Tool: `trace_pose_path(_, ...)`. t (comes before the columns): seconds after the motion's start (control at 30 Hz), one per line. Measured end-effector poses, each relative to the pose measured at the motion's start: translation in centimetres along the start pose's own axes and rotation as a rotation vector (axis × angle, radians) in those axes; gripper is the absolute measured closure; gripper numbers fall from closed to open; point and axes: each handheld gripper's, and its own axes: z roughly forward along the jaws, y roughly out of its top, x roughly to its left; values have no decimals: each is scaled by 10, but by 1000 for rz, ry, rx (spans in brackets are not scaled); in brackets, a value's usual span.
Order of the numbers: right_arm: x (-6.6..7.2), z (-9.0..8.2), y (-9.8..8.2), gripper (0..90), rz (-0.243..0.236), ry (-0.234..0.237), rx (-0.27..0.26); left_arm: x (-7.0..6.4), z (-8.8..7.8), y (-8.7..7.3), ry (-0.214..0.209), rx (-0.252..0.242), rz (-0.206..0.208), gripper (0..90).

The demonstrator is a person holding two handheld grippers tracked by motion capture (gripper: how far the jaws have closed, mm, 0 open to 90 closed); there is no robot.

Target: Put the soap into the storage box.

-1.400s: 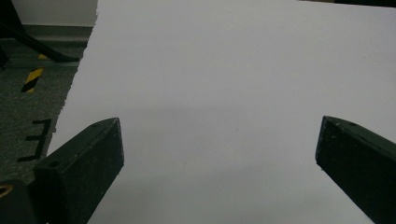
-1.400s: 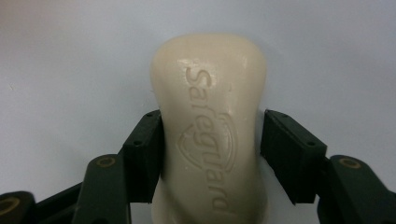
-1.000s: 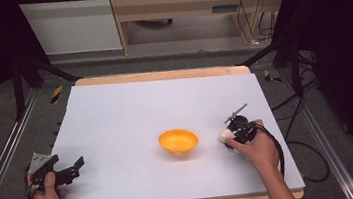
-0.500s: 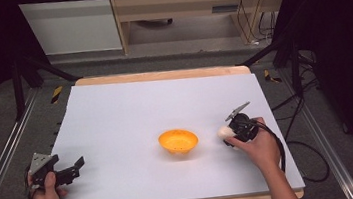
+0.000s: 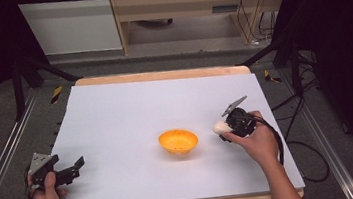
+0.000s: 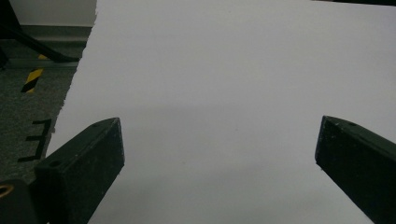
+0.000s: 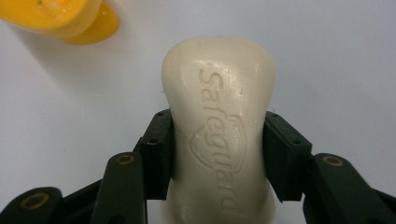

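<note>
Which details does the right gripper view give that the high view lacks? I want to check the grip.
Right gripper view: the cream bar of soap bears embossed "Safeguard" lettering, and both black pads press its narrow waist. High view: the left gripper, open at the near left edge of the white table sheet, and the person's hands. Both: the soap in the right gripper, beside the orange plastic bowl.

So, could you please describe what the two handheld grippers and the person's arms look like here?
Both are black two-jaw tools. The left gripper carries a grey three-cornered plate on top and has blocky, flat-faced fingers. The right gripper bears a similar grey plate; a black cable loops from it past the wrist, and brass-coloured rivets dot its finger links. Both forearms are bare, without sleeves.
</note>
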Motion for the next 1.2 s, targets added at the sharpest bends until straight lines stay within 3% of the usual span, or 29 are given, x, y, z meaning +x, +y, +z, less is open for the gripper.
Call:
trace_pose_path(0.3,5,-3,13,499,-31,8,-8,0,0,0,-1,-1,-1,8)
trace_pose_path(1.2,23,-8,58,499,-200,34,-9,1,0,0,-4,-5,-8,8)
